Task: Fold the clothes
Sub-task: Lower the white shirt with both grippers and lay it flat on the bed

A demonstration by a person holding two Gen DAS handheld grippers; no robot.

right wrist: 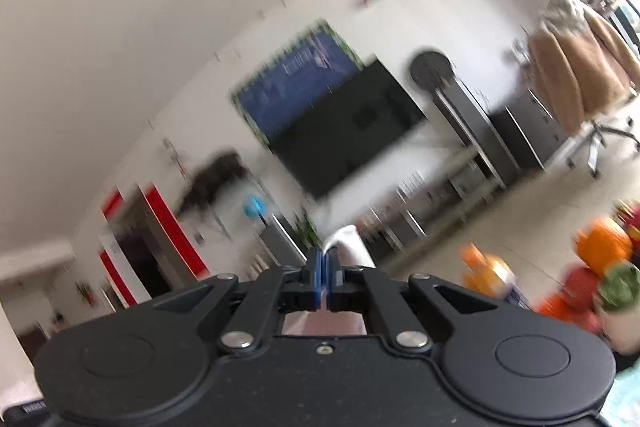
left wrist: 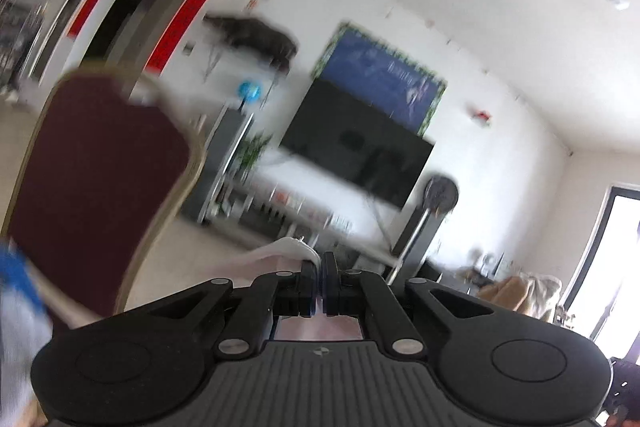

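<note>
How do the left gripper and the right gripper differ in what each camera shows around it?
The left gripper has a maroon gold-framed chair beside it; the right gripper has orange and green objects. The left's room view tilts one way, the right's the other. Both are shut on pale pinkish-white cloth.

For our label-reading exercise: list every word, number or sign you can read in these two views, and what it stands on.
None can be read.
Blue poster above the television: pale lettering, too blurred.
Red door banners: dark marks, too blurred.
Small emblem on the left gripper body: too small.
</note>
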